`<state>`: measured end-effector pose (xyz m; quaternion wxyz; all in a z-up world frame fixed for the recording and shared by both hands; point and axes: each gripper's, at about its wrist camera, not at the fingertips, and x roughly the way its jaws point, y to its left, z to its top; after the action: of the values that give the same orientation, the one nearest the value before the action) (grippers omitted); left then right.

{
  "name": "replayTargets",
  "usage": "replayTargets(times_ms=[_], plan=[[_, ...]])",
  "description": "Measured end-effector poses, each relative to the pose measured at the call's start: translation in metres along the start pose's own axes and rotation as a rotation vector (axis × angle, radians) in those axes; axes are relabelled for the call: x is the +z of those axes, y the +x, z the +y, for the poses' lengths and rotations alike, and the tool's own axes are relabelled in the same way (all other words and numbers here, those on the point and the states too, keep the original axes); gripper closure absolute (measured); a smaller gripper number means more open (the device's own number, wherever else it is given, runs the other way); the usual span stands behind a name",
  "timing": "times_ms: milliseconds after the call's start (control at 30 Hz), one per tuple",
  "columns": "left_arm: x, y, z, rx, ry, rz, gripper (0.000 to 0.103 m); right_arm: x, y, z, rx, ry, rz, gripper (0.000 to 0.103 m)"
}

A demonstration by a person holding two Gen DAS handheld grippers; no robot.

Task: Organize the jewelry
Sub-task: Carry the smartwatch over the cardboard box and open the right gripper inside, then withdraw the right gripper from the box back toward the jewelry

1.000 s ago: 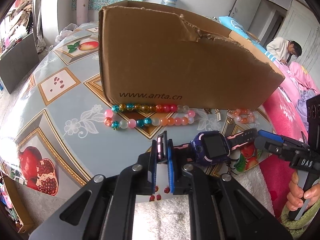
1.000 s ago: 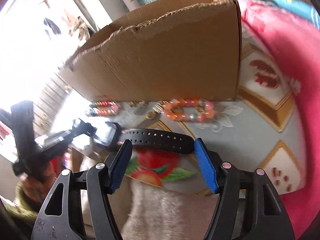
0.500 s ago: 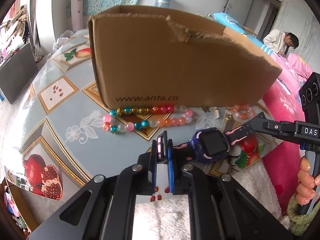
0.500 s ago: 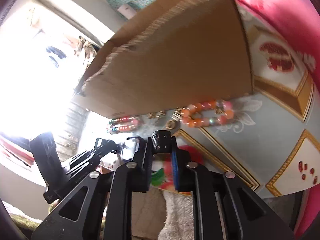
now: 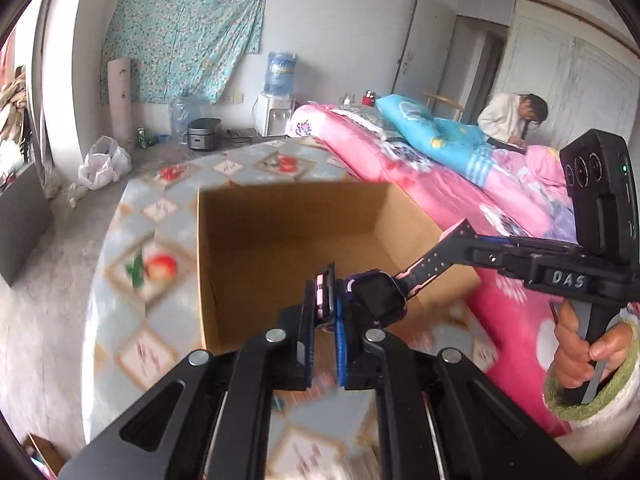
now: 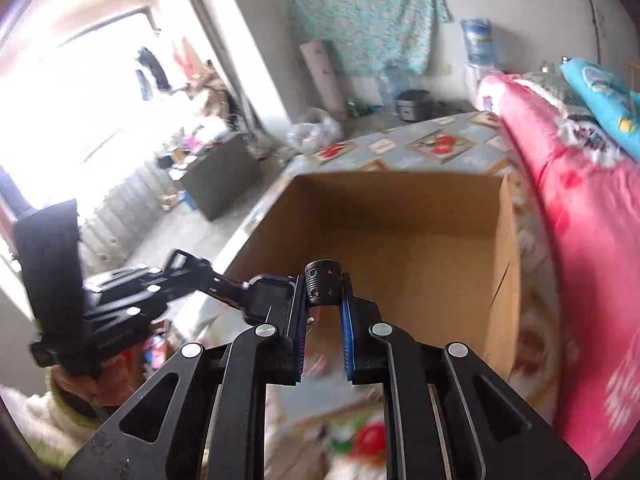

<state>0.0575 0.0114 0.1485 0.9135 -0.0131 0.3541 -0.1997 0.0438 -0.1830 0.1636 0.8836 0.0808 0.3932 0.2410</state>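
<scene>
Above the cardboard box [image 5: 288,236], hand-held grippers stretch watch [image 5: 376,294]

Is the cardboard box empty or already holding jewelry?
Empty as far as visible: the box shows only bare brown walls and floor in both views; its nearest corner is hidden.

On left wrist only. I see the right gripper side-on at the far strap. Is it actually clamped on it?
Observer: Yes. The right wrist view shows the right gripper with both blue pads pressed on the black strap end, seen end-on.
Operator: Where does the watch sit against the box from that side?
Observer: The watch hangs just left of the right gripper, in front of the box's near-left wall rather than over the opening. Depth is hard to judge there. The left gripper reaches in from the left to the strap beside it.
</scene>
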Motion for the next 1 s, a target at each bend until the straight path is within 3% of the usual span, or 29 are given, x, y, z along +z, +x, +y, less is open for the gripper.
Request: replayTargets(times_ms=[67,167,300,367,433,500,600,767,867,933,1000], plan=[[0.031,0.035,0.011,0.01,0.004,0.056,0.095,0.024,0.034,-0.016,0.002,0.047,0.056,0.09],[0.061,0.095,0.02,0.058,0.046,0.169,0.095,0.054,0.094,-0.041,-0.064,0.075,0.177,0.09],[0.08,0.166,0.028,0.118,0.086,0.327,0.095,0.068,0.137,-0.062,-0.144,0.06,0.273,0.089],[0.079,0.184,0.029,0.156,0.1,0.37,0.094,0.069,0.152,-0.07,-0.175,0.054,0.296,0.085],[0.08,0.199,0.03,0.177,0.121,0.397,0.093,0.072,0.165,-0.078,-0.206,0.049,0.325,0.072],[0.08,0.208,0.033,0.208,0.126,0.426,0.081,0.073,0.162,-0.085,-0.224,0.069,0.32,0.067],[0.08,0.209,0.04,0.184,0.09,0.419,0.063,0.076,0.15,-0.091,-0.204,0.091,0.291,0.063],[0.087,0.187,0.032,0.18,0.091,0.341,0.057,0.078,0.115,-0.092,-0.206,0.093,0.223,0.063],[0.091,0.152,0.034,0.165,0.067,0.263,0.044,0.072,0.075,-0.09,-0.226,0.081,0.141,0.062],[0.091,0.122,0.042,0.18,0.033,0.195,0.033,0.063,0.045,-0.094,-0.258,0.087,0.082,0.05],[0.082,0.094,0.055,0.208,-0.024,0.135,0.022,0.047,0.023,-0.104,-0.28,0.128,0.05,0.044]])
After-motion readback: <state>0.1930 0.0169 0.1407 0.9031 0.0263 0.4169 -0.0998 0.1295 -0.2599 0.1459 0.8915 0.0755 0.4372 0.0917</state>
